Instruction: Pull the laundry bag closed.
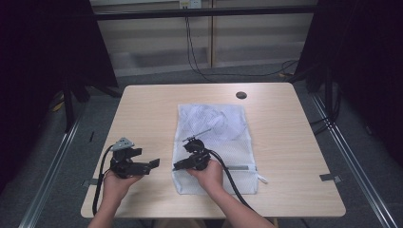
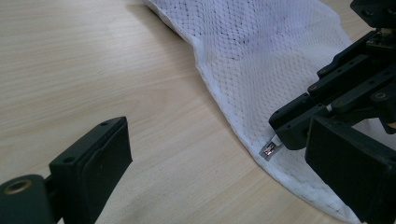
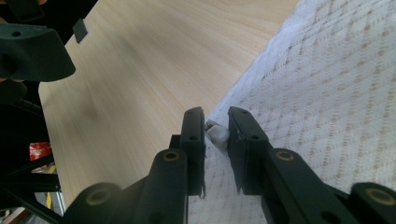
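Pale wood-grain laminate covers the one table (image 1: 142,109) I work at, a rounded rectangle with a single dark round hole (image 1: 241,95) near its far edge, toward one o'clock. Grey floor surrounds it, black curtains hang at both sides, and cables trail along the light wall beyond.

One white mesh laundry bag (image 1: 216,142) lies flat just right of the table's centre. Its long axis runs from twelve to six o'clock, with the zipper edge toward six o'clock, nearest me.

I hold two grippers, one per hand. The left gripper (image 1: 142,167) sits at about eight o'clock, clear of the bag, jaws spread wide with nothing between them. The right gripper (image 1: 183,164) rests at the bag's near left corner, pointing toward nine o'clock. Its jaws are nearly closed around one small white zipper pull (image 3: 217,134), though a gap remains on either side and the pads do not press it.
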`<state>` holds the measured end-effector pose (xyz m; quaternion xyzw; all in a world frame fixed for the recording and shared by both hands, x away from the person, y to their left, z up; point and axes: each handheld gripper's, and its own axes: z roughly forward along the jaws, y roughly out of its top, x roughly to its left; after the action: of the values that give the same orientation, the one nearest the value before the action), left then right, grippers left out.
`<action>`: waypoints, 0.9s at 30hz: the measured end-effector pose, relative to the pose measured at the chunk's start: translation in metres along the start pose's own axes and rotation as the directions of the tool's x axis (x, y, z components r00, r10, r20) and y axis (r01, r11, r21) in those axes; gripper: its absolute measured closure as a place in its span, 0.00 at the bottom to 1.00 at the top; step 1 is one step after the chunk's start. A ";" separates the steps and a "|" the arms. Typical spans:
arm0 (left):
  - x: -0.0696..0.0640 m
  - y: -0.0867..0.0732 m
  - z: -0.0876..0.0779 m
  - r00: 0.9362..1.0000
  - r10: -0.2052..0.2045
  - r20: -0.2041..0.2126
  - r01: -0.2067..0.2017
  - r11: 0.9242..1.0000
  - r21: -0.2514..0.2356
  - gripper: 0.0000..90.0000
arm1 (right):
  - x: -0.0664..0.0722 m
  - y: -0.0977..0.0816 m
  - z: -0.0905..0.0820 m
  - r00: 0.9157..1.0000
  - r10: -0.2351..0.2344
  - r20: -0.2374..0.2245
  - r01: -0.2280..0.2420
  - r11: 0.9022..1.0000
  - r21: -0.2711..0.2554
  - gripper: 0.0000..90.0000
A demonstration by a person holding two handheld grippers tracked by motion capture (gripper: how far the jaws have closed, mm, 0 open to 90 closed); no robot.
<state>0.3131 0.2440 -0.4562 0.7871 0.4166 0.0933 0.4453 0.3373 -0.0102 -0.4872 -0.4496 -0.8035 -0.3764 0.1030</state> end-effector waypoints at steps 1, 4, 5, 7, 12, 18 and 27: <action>0.000 0.000 0.000 1.000 -0.001 -0.003 0.001 1.000 0.001 0.08 | 0.000 0.000 0.001 1.000 -0.004 0.004 0.004 1.000 0.003 0.85; 0.000 0.000 0.000 1.000 0.000 -0.001 0.000 1.000 0.004 0.08 | 0.001 0.000 0.005 1.000 0.001 0.004 -0.001 1.000 0.020 0.88; 0.000 0.000 0.001 1.000 -0.002 -0.002 0.002 1.000 0.003 0.08 | 0.000 0.000 0.006 1.000 -0.001 0.001 0.001 1.000 0.016 0.88; 0.000 0.000 0.001 1.000 -0.002 -0.001 0.002 1.000 0.005 0.08 | 0.001 0.001 0.007 1.000 0.001 0.001 -0.001 1.000 0.024 0.90; -0.001 0.000 0.001 1.000 -0.001 -0.002 0.001 1.000 0.011 0.08 | 0.002 0.002 0.009 1.000 -0.012 0.004 0.011 0.999 0.032 0.94; -0.002 0.000 0.001 1.000 -0.004 0.020 0.004 1.000 0.014 0.07 | 0.007 0.002 0.004 0.999 -0.040 0.016 0.039 0.999 0.027 0.96; -0.008 0.001 0.006 0.998 -0.020 0.052 0.018 0.999 0.031 0.05 | 0.004 0.004 -0.013 1.000 -0.023 -0.017 0.023 1.000 -0.019 0.96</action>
<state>0.3113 0.2344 -0.4571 0.7919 0.4138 0.0622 0.4447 0.3359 -0.0153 -0.4740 -0.4379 -0.8042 -0.3889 0.1016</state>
